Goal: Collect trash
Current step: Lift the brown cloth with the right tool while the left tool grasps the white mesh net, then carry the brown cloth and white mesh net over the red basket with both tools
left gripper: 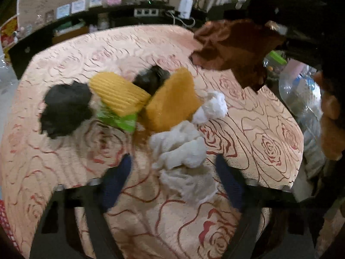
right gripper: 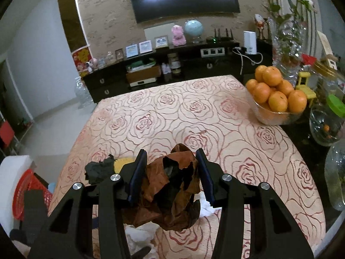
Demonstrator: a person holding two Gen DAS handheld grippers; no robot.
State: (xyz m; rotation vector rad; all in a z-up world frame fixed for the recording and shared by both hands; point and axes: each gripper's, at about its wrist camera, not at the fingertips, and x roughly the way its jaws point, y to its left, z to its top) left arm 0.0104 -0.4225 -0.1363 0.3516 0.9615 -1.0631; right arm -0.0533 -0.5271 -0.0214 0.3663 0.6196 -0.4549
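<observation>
A crumpled brown paper [right gripper: 170, 185] is clamped between the right gripper [right gripper: 171, 173] pads above the table [right gripper: 215, 112], while a crumpled white tissue [left gripper: 183, 151] lies untouched between the left gripper [left gripper: 173, 172] parted jaws.

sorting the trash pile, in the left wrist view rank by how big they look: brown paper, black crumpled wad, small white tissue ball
1. brown paper, though it hangs lifted off the table and nearer the camera, so its lead is unsure
2. black crumpled wad
3. small white tissue ball, clearly the smallest
</observation>
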